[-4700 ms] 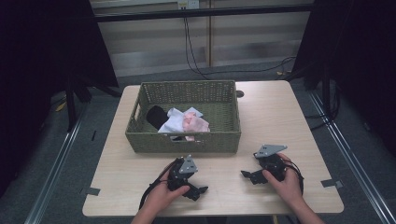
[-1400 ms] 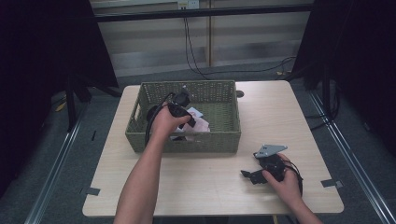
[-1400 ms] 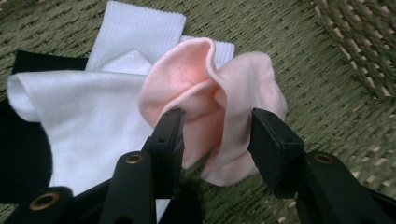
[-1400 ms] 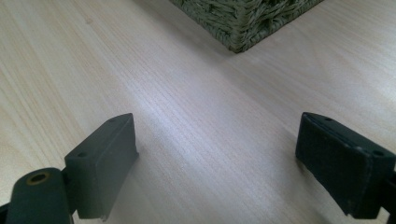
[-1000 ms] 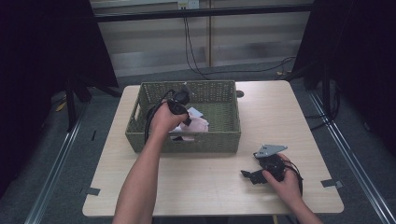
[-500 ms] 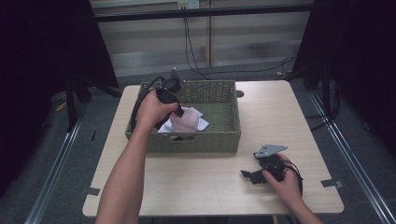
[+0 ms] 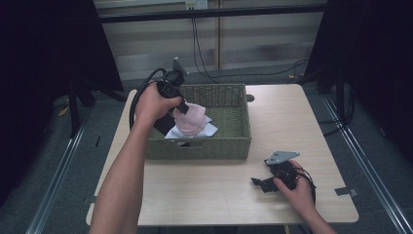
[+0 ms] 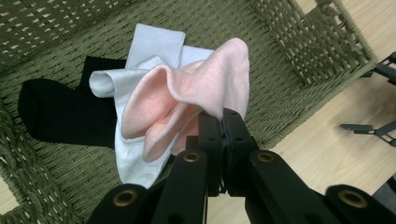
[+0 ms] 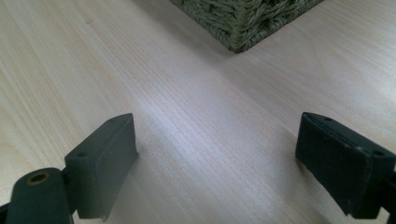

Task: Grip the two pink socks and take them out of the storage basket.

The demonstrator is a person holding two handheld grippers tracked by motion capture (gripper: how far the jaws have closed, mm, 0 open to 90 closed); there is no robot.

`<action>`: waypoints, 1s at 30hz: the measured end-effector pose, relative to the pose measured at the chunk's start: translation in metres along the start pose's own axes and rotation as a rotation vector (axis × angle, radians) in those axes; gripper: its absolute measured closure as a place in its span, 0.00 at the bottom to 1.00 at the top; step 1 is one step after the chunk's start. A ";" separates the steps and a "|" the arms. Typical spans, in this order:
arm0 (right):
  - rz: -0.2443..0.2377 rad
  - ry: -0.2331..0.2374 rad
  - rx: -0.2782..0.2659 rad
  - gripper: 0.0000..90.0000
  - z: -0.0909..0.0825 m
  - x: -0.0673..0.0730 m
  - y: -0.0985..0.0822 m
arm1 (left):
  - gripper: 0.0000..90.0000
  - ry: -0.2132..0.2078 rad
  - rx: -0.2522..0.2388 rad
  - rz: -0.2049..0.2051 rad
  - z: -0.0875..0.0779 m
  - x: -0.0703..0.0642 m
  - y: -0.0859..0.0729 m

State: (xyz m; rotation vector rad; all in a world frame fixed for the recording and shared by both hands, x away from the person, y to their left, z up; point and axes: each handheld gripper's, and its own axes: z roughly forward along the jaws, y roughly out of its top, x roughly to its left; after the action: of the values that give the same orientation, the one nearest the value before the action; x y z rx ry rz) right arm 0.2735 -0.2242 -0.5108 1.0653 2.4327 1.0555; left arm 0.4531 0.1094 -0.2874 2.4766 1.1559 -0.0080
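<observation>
Left gripper (image 8: pixel 219 122): jaws clamped on pink sock (image 8: pixel 187 100) above basket (image 7: pixel 229 141). Right gripper (image 9: pixel 217 154): jaws wide, resting on surface (image 7: pixel 209 195). No legible writing.

The right gripper (image 9: pixel 217 172) holds its two black jaws wide apart — nothing between them — low over the pale wooden tabletop (image 9: pixel 187 107). A corner of the woven green basket (image 9: pixel 243 18) sits ahead, near the top edge.

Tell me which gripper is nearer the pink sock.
Left. The left gripper is shut on the pink sock, holding it above the basket. The right gripper rests open on the table, well off to the basket's right front.
</observation>
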 end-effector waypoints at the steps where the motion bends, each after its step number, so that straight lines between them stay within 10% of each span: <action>1: 0.000 0.000 0.000 0.13 0.000 0.000 0.000 | 0.98 -0.002 -0.006 -0.005 -0.005 -0.001 0.000; 10: 0.000 0.000 0.000 0.13 0.000 0.000 0.000 | 0.98 0.007 -0.004 -0.004 -0.018 -0.001 0.000; 30: 0.000 0.000 0.000 0.13 0.000 0.000 0.000 | 0.98 0.015 0.050 -0.033 0.036 0.021 -0.013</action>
State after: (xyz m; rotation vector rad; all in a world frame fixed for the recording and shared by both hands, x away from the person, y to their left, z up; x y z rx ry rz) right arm 0.2735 -0.2242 -0.5108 1.0652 2.4329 1.0554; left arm 0.4630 0.1193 -0.3285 2.5048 1.2170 -0.0274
